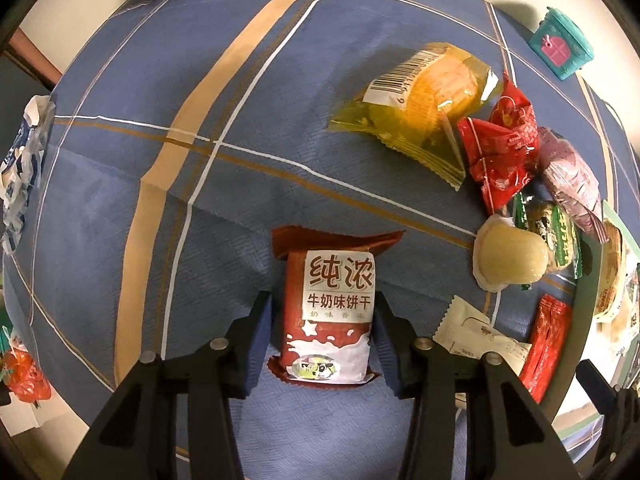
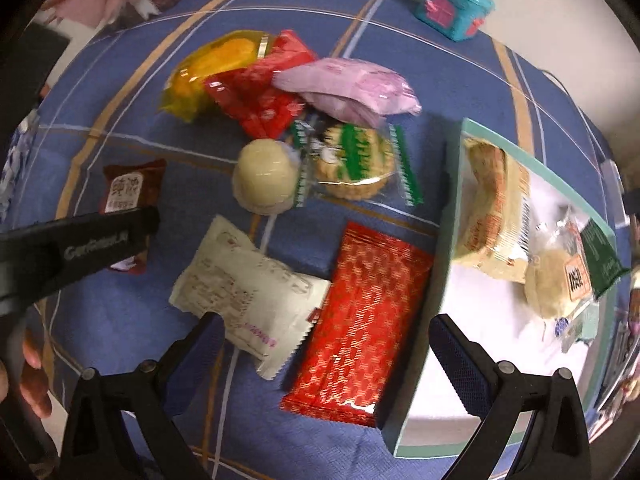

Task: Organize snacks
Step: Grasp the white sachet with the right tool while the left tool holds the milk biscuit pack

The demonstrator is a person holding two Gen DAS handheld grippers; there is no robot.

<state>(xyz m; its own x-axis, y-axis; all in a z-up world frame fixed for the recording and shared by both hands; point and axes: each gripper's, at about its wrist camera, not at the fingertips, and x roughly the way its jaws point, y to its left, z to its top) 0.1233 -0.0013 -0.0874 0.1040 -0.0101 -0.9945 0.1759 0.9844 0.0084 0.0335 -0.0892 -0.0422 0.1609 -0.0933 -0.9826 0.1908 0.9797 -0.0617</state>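
Note:
A brown milk-biscuit packet [image 1: 329,312] lies on the blue cloth between the fingers of my left gripper [image 1: 324,344]. The jaws straddle it closely; whether the pads press on it I cannot tell. It also shows in the right wrist view [image 2: 130,192], partly behind the left gripper's body [image 2: 80,240]. My right gripper [image 2: 326,354] is open and empty, over a red patterned packet [image 2: 360,320] and a cream packet [image 2: 248,288]. The mint-rimmed white box [image 2: 440,240] at right holds several snacks [image 2: 496,204].
A snack pile sits further back: a yellow cake packet [image 2: 208,68], red packets [image 2: 260,92], a pink packet [image 2: 352,88], a green-striped biscuit packet [image 2: 356,160] and a round cream jelly cup [image 2: 264,176]. A teal toy box [image 2: 452,8] stands at the table's far edge.

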